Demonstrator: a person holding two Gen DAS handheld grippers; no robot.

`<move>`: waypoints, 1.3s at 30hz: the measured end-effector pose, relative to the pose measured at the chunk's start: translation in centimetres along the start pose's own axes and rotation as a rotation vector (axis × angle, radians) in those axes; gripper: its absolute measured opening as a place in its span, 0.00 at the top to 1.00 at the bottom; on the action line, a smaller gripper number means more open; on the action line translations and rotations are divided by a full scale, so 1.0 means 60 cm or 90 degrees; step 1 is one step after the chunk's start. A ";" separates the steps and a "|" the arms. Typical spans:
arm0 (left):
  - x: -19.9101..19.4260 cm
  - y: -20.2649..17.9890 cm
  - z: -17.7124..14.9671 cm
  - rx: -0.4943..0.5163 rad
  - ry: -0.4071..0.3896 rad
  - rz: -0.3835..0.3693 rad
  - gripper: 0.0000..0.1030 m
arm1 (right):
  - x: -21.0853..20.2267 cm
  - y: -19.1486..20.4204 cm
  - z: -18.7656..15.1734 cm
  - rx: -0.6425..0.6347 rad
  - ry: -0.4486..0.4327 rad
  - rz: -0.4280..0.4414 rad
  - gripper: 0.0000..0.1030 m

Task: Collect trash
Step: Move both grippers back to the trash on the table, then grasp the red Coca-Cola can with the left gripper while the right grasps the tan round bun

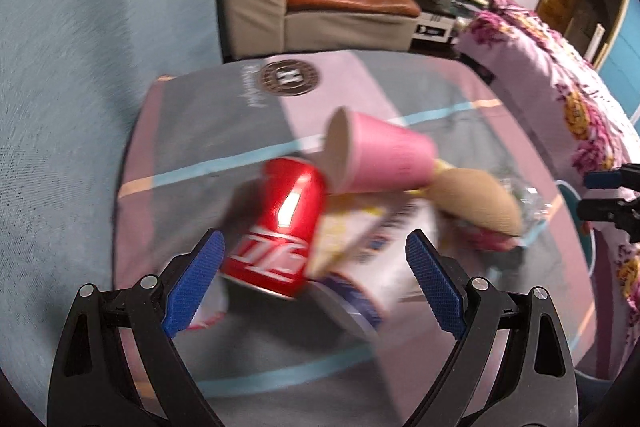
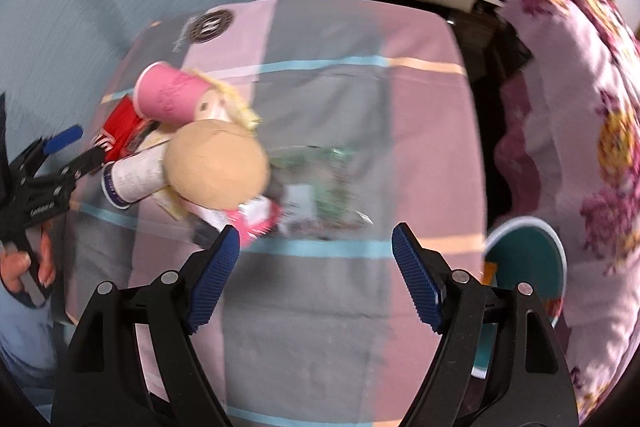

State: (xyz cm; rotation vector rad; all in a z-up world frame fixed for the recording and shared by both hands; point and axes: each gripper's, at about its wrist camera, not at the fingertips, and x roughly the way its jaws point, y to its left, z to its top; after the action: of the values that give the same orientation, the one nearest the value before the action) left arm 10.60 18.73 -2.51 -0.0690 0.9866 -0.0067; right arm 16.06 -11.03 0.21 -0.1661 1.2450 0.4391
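Litter lies heaped on a patchwork cloth [image 2: 340, 99] in grey and pink panels with blue stripes, spread over a low surface; the pile sits left of centre in the right wrist view, apparently gathered for collection.

Items noted: a red soda can [image 1: 280, 227] on its side, a pink paper cup [image 1: 380, 155] tipped over and leaning on the can's far end, a white cylindrical container with a blue base [image 2: 132, 179], a soft doll [image 2: 216, 163] with a tan head and yellow hair resting on top, and a crumpled clear plastic wrapper [image 2: 320, 187] just right of the doll. Motion blur prevents reading any labels.

The left gripper [image 1: 316, 259] is spread wide and holds nothing; the can lies between its pads, nearer the left pad, with no contact visible. Judged: it is lined up on the can as first pick.

The right gripper [image 2: 316, 247] also stands wide with nothing held; the wrapper and the doll's pink clothing lie just beyond its tips.

A teal round container [image 2: 528, 259], possibly the bin, stands near right beside a floral quilt [image 2: 580, 107]
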 end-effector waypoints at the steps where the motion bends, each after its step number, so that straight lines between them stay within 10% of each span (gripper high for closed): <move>1: 0.004 0.006 0.001 -0.001 0.003 0.003 0.10 | 0.007 0.016 0.009 -0.016 0.005 0.004 0.24; 17: 0.117 0.033 0.024 0.037 0.071 -0.047 0.11 | 0.125 0.141 0.107 -0.167 0.077 0.038 0.20; 22: 0.141 0.030 0.022 0.036 0.090 -0.071 0.30 | 0.158 0.146 0.122 -0.174 0.098 0.055 0.19; 24: 0.140 0.025 0.022 0.038 0.084 -0.071 0.43 | 0.172 0.144 0.122 -0.167 0.109 0.065 0.19; 39: 0.022 0.001 0.033 0.012 -0.007 -0.080 0.43 | 0.088 0.092 0.088 -0.072 0.054 0.142 0.20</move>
State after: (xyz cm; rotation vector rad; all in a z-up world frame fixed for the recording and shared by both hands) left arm 12.98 18.82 -2.53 -0.1142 0.9693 -0.1303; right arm 19.73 -2.91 -2.41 -0.1434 1.3281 0.7024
